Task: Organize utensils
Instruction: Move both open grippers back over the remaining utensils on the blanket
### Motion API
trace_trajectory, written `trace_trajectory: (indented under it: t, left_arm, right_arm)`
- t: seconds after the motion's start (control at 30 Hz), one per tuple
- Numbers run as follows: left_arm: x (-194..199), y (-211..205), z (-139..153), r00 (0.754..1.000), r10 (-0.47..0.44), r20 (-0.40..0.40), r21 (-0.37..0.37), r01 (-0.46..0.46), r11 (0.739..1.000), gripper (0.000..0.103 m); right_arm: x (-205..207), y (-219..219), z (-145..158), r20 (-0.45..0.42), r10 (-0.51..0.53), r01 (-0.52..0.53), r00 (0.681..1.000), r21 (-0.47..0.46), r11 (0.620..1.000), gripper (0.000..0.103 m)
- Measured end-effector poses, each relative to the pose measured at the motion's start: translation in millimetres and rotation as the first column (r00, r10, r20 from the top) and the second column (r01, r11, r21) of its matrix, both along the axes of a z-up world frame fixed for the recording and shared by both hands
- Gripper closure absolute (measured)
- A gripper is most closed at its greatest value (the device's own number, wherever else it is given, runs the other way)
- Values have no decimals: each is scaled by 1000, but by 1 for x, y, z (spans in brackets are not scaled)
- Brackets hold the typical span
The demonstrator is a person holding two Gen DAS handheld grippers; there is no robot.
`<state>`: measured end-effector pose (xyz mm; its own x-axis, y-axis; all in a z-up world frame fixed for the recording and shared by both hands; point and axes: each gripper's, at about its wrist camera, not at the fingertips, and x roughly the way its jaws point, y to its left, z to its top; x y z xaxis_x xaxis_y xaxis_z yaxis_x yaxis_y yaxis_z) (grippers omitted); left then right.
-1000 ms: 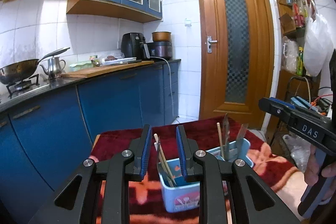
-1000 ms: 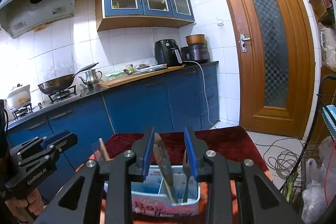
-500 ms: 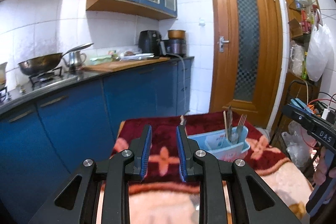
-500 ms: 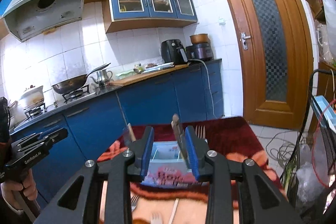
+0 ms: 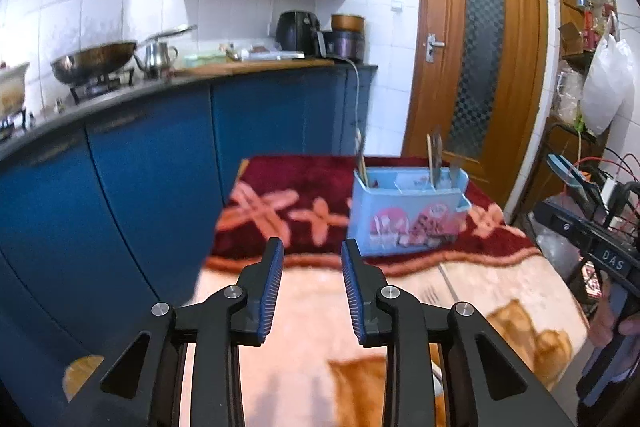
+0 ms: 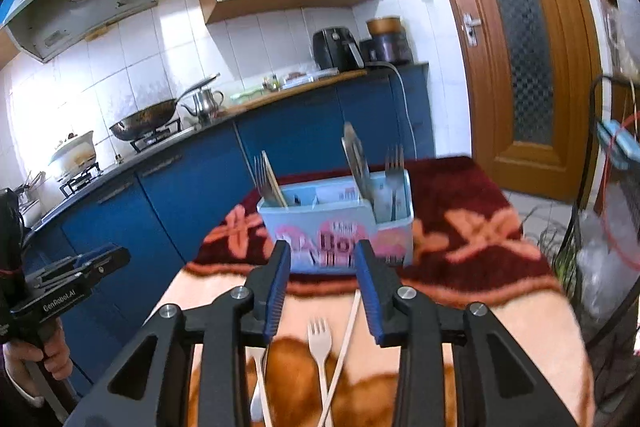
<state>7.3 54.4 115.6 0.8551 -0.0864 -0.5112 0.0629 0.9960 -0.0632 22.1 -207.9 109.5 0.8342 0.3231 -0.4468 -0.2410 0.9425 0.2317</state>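
A light blue utensil caddy [image 5: 408, 211] stands on the red part of the blanket-covered table, with chopsticks [image 5: 360, 155] and metal utensils upright in it. It also shows in the right wrist view [image 6: 336, 223], holding a knife [image 6: 356, 159] and forks [image 6: 394, 167]. My left gripper [image 5: 312, 255] is open and empty, short of the caddy. My right gripper [image 6: 322, 255] is open and empty, above a white fork [image 6: 320, 343] and a white chopstick [image 6: 344, 339] lying on the blanket.
The table wears a red and peach blanket [image 5: 304, 291]. Blue kitchen cabinets [image 5: 160, 155] with a wok and kettle run along the left. A wooden door [image 5: 476, 67] is behind. A shelf with bags and cables stands at the right [image 5: 600, 99].
Both grippers have pulled back and away from the caddy, which now looks smaller and farther. The knife the right gripper held now stands in the caddy. Loose utensils on the blanket came into view.
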Motion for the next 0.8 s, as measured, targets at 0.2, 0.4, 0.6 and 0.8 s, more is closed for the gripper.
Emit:
trace_trajectory:
  t: [0.2, 0.4, 0.6, 0.8]
  left_arm:
    - [6, -17, -37, 995, -24, -93, -43, 20, 999, 72]
    - [20, -34, -66, 984, -61, -166, -82, 48, 996, 70]
    - [32, -49, -88, 971, -75, -227, -88, 56, 995, 68]
    - [49, -58, -109, 950, -91, -299, -118, 58, 991, 67]
  right_arm:
    - [-2, -8, -27, -68, -23, 23, 997, 10, 1000, 66]
    - [3, -17, -49, -128, -44, 47, 991, 23, 999, 65]
    - [7, -25, -68, -173, -56, 62, 983, 28, 998, 65]
    - [11, -31, -83, -216, -60, 70, 974, 38, 997, 65]
